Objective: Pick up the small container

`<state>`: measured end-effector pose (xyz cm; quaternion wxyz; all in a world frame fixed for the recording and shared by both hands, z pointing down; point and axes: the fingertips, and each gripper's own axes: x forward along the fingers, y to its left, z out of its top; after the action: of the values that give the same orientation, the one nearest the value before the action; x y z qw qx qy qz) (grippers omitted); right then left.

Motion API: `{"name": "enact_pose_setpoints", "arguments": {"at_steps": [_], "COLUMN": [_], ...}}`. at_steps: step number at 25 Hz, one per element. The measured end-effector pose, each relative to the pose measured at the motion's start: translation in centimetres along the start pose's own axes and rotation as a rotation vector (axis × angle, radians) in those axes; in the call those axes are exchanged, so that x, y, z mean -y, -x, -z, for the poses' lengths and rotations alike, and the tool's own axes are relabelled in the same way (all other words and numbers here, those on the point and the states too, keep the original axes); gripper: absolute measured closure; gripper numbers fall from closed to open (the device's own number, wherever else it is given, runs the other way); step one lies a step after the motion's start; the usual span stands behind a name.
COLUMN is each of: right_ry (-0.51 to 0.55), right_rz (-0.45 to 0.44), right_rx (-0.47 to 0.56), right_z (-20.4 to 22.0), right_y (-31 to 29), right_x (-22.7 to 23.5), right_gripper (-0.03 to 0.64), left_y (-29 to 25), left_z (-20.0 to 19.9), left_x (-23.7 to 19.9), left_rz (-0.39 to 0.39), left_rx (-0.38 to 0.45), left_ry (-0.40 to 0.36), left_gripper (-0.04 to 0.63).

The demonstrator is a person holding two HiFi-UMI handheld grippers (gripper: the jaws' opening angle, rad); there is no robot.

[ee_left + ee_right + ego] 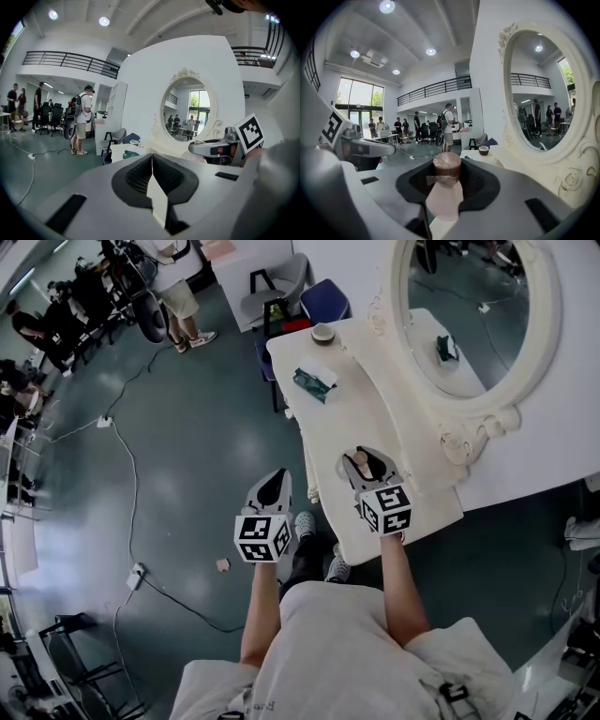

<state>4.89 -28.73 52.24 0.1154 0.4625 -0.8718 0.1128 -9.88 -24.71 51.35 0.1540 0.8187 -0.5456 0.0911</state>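
Pale pink small container [444,199] with a round brown cap, pinched between the jaws of the right gripper [446,172], cap end at twelve o'clock in the right gripper view, held over the six-o'clock end of the white table [349,423].

Two grippers: one left gripper [152,159] and one right gripper [364,457]. One small container [446,164]. One white table [342,423], bearing one oval mirror [469,310], one little cup [322,333] and one green packet [314,381]. Two chairs past the table's far end, one grey chair [279,282] and one blue chair [324,302]. One power strip [137,576] on the floor. One person [178,282] standing near the chairs; more people farther off, too small to count.
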Motion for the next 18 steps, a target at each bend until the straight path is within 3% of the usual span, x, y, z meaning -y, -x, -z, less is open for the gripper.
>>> {"name": "enact_pose_setpoints", "arguments": {"at_steps": [18], "right_ry": [0.019], "right_rz": [-0.018], "right_rx": [0.003], "right_z": [0.2], "right_y": [2.9], "right_x": [-2.0], "right_gripper": [0.477], "left_y": [2.0], "left_z": [-0.2], "left_x": [1.2], "left_rz": [0.004], "left_rx": [0.026], "left_ry": [-0.016], "left_gripper": [0.566]}}
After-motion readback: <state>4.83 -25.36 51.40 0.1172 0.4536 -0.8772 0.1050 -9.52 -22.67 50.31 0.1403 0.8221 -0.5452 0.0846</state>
